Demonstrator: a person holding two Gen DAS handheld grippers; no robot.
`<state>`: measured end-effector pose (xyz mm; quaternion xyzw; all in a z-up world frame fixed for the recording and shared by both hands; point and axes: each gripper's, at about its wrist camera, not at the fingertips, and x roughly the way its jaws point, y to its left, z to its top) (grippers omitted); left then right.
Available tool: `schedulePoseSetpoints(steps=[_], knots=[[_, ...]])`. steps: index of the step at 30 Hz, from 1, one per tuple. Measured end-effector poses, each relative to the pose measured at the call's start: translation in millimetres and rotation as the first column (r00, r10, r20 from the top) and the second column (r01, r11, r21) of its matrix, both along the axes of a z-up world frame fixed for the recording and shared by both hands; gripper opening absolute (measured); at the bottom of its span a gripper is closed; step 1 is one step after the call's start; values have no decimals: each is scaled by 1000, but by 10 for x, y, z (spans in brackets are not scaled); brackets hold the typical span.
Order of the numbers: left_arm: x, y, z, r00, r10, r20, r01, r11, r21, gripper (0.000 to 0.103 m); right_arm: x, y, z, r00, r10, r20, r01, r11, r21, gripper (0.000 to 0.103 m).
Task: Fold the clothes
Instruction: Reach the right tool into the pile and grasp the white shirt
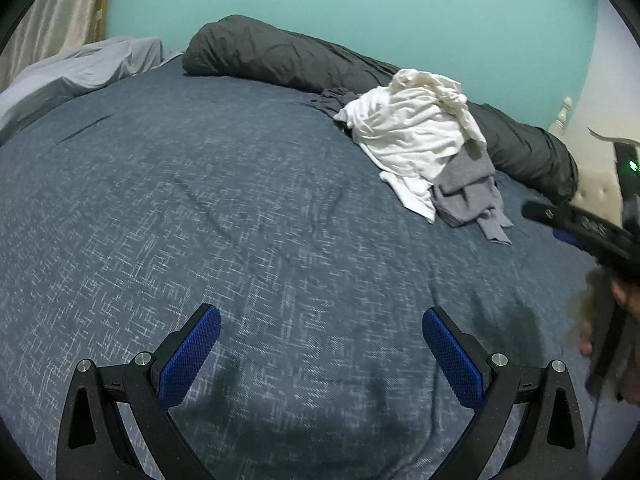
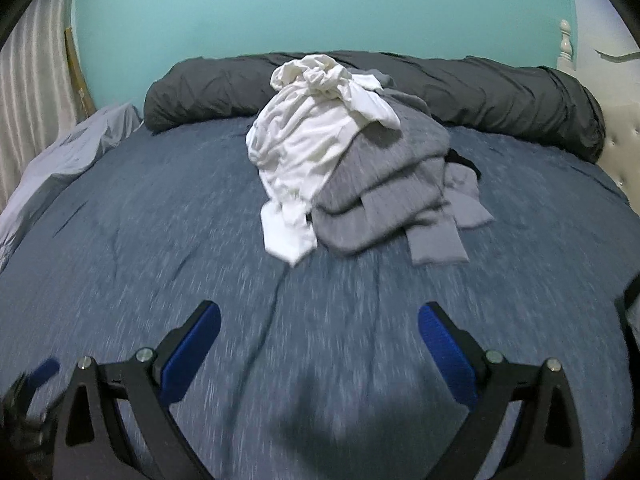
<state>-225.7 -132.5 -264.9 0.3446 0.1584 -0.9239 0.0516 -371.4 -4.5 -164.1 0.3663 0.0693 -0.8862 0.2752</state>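
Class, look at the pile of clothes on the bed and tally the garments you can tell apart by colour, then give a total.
White: 1, the white garment on top of the pile.
Grey: 1 at least, the grey garment; its folds may hide more.
Black: 1, a black scrap barely showing behind.
Total: 3 that can be told apart.

Before you, centre frame in the right wrist view, a crumpled white garment (image 2: 308,148) lies heaped against a rumpled grey garment (image 2: 384,192), both unfolded, a grey strip trailing lower right.

- Crumpled white cotton garment (image 2: 304,148)
- Ribbed grey knit garment (image 2: 380,192)
- Navy bedspread flecked with white crosshatch (image 1: 200,208)
- Rolled charcoal duvet (image 2: 500,88)
- Plain turquoise wall (image 2: 320,4)
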Motion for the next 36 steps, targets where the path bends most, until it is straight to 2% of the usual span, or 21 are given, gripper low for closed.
schedulePoseSetpoints(steps=[8,14,19,22,25,27,30,36], knots=[[-130,-234,-9,999,44,-16,-44,999,9,103,-613,-482,-116,1000,-2,-10,1,999,-39,100],[-205,-376,-76,997,77,5,-77,996,37,103,-1077,-792,-254,999,-30,-21,30,1000,-7,100],[-238,-456,-134,996,86,18,-86,996,30,103,-1388,-1014,-349,998,-41,-38,41,999,13,91],[-253,-535,-165,994,108,21,-109,993,51,103,-1537,-1098,-416,998,-48,-40,49,999,20,79],[-260,-556,-175,995,100,22,-101,994,48,103,-1640,-1166,-508,999,-40,-24,41,999,31,59],[-251,-566,-169,995,97,16,-98,995,31,103,-1644,-1216,-518,999,-19,-37,20,999,39,25],[-232,-610,-188,994,105,17,-106,994,40,103,-1588,-1225,-434,997,-5,-75,7,1000,27,4],[-212,-617,-145,995,104,1,-104,993,48,103,-1262,-1034,-159,993,69,-97,-70,997,-11,3]])
